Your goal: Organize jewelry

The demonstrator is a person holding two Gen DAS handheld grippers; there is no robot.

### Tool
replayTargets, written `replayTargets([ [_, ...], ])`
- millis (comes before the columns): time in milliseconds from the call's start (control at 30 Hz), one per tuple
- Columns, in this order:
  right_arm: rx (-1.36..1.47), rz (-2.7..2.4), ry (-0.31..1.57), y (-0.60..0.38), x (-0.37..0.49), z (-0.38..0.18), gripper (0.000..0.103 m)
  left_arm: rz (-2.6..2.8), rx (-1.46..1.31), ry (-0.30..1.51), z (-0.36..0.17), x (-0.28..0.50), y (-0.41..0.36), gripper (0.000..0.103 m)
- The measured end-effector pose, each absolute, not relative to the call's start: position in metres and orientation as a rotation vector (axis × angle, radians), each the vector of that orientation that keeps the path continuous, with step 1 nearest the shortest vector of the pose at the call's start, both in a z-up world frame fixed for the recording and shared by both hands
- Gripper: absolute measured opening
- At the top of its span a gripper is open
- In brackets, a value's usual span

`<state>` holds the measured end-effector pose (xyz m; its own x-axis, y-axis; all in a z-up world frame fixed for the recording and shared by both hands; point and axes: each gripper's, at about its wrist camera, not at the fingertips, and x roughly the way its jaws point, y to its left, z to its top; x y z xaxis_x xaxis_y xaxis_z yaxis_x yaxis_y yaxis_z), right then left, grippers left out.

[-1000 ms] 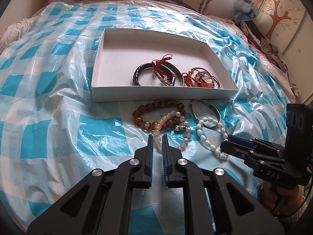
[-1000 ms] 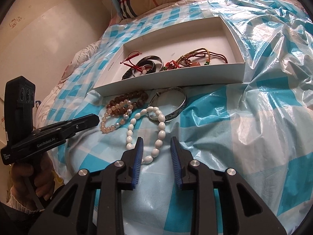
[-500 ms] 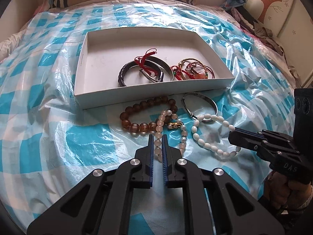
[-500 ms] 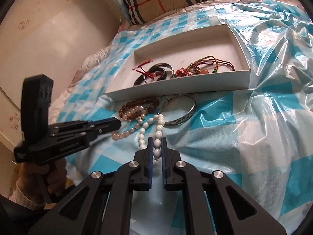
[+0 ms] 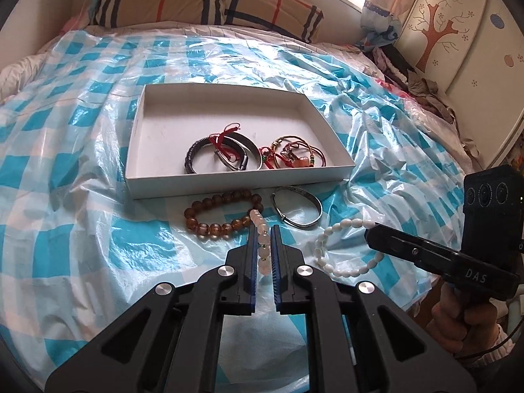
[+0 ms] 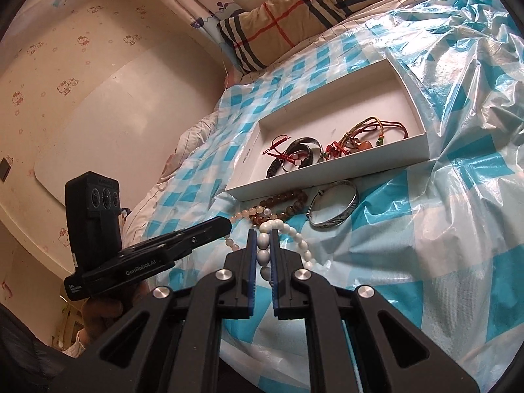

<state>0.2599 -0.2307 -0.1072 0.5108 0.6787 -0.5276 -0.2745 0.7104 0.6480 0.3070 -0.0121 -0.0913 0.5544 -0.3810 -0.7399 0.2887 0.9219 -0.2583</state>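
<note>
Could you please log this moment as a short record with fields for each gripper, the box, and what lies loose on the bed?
left gripper: shut on pink bead bracelet
right gripper: shut on white bead bracelet
white box: open, on the plastic sheet; holds dark bangles and red cord bracelets
loose in front of box: brown bead bracelet, silver bangle

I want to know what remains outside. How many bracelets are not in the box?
4: pink bracelet in left hand-held gripper, white bracelet in right hand-held gripper, brown bracelet and silver bangle before the box.
</note>
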Motion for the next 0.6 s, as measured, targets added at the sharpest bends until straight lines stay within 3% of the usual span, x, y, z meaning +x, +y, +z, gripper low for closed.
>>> replayTargets([
  [600,0.451,0.551,0.779,-0.227,0.270,-0.096,0.008,-0.225,0.078,0.861,-0.083,0.323,-0.017,0.007],
])
